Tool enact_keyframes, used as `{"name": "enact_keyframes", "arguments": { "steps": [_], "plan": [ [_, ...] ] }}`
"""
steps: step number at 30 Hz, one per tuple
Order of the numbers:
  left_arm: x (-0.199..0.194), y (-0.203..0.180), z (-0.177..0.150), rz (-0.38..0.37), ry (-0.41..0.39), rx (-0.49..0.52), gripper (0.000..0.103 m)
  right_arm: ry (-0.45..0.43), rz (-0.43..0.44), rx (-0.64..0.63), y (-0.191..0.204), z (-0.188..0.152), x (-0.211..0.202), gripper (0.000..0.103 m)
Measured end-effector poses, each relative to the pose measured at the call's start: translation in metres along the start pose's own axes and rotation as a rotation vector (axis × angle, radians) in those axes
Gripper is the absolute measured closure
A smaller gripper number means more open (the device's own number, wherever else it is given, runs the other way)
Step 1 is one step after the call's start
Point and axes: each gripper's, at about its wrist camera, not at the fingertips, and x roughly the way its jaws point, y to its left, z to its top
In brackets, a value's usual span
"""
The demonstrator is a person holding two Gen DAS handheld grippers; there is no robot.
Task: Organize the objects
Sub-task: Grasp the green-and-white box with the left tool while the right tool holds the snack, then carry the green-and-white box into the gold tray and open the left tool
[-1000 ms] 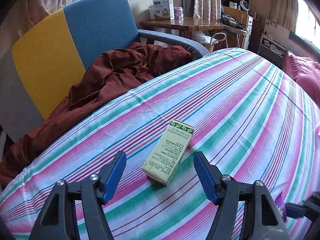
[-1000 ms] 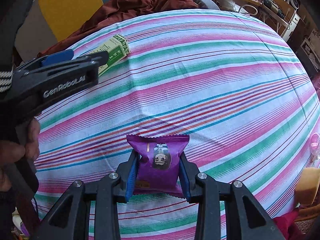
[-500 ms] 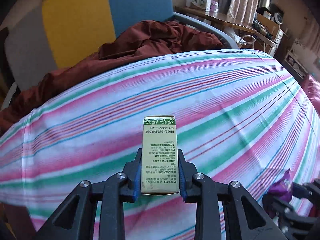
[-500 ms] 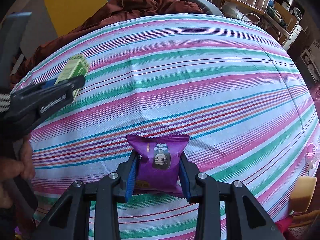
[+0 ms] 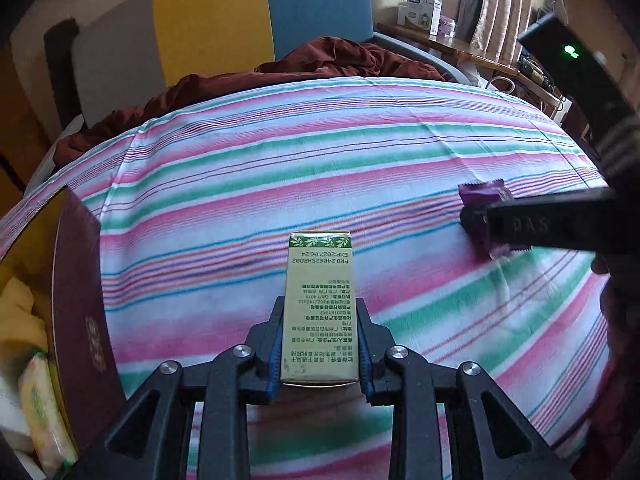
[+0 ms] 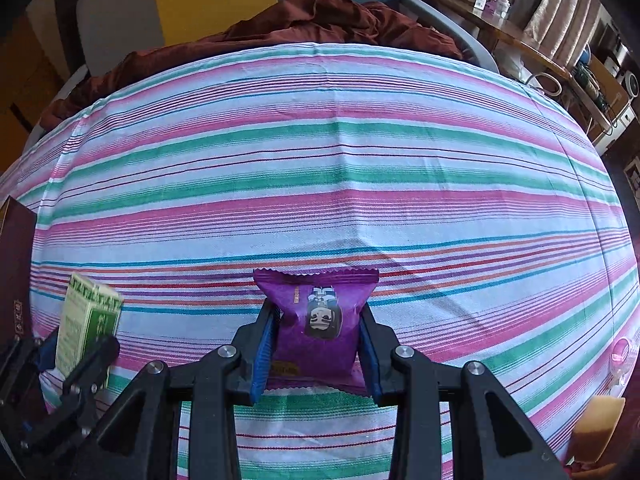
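Note:
My left gripper (image 5: 319,340) is shut on a green and cream carton (image 5: 320,304) and holds it above the striped cloth (image 5: 280,168). The carton also shows at the left of the right wrist view (image 6: 86,320). My right gripper (image 6: 316,348) is shut on a purple snack packet (image 6: 318,320) held over the cloth. The packet also shows at the right of the left wrist view (image 5: 478,196), clamped in the right gripper. A dark red box (image 5: 78,312) with a yellow lining stands open at the left and holds yellow packets (image 5: 40,408).
A dark red blanket (image 6: 320,24) lies on a blue, yellow and grey chair (image 5: 240,12) behind the cloth. A wooden table (image 5: 452,46) with white boxes stands at the back right. A tape roll (image 6: 596,428) sits at the right edge.
My left gripper closed on the carton, lifted it and moved left and back, bringing the dark red box into view. My right gripper kept its hold on the purple packet.

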Motion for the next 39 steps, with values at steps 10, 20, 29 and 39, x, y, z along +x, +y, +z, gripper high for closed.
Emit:
{"name": "enact_keyframes", "arguments": {
  "steps": [10, 20, 29, 39],
  "plan": [
    [-0.021, -0.001, -0.037, -0.001, -0.081, 0.016, 0.073, -0.026, 0.083, -0.167, 0.060, -0.011, -0.019, 0.066],
    [-0.025, 0.002, -0.044, -0.016, -0.096, 0.020, 0.073, -0.046, 0.080, -0.225, 0.067, -0.013, -0.017, 0.066],
    [-0.043, 0.005, -0.051, -0.024, -0.101, 0.024, 0.073, -0.063, 0.065, -0.240, 0.073, -0.008, -0.004, 0.066],
    [-0.094, 0.016, -0.052, -0.023, -0.196, 0.028, 0.073, -0.077, 0.045, -0.257, 0.076, -0.007, 0.000, 0.066]
  ]
}}
